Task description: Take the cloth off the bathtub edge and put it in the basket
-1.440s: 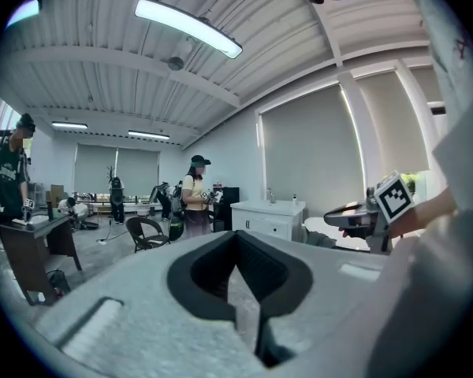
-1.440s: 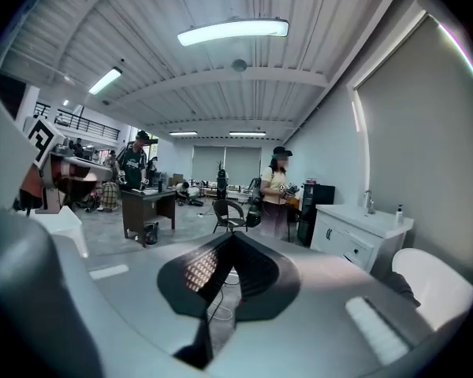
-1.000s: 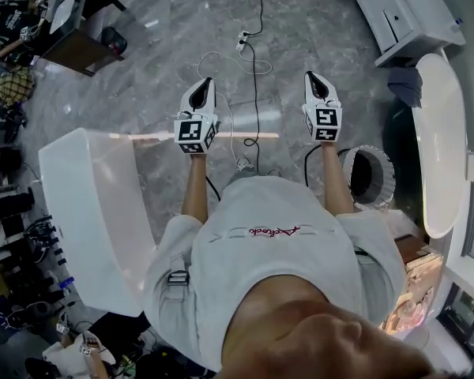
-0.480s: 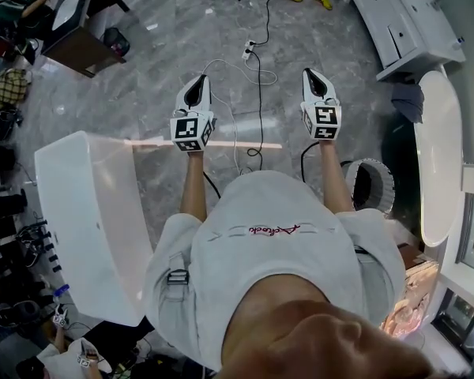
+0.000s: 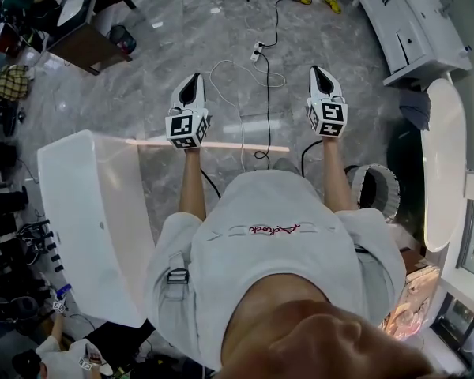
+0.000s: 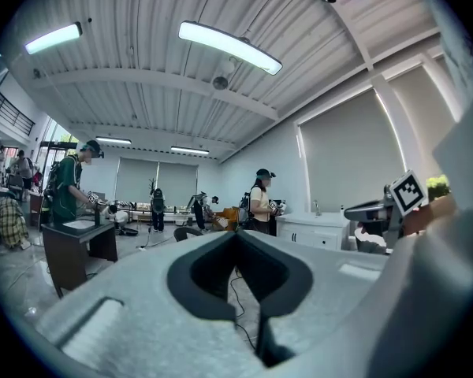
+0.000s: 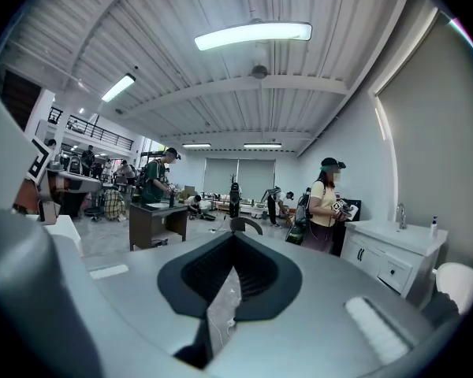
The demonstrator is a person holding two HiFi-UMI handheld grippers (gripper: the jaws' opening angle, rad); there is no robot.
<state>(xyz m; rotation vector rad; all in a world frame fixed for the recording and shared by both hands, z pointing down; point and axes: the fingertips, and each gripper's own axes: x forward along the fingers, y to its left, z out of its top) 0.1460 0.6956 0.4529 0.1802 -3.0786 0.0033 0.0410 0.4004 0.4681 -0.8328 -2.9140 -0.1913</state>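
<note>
Grey-blue cloth hangs on far end of white oval bathtub. Round white mesh basket stands on grey marble floor beside tub. Left gripper, right gripper: jaws pressed together, nothing held.

the basket is half hidden behind the person's right arm, and the dark cloth on the bathtub edge is too small to read clearly.
</note>
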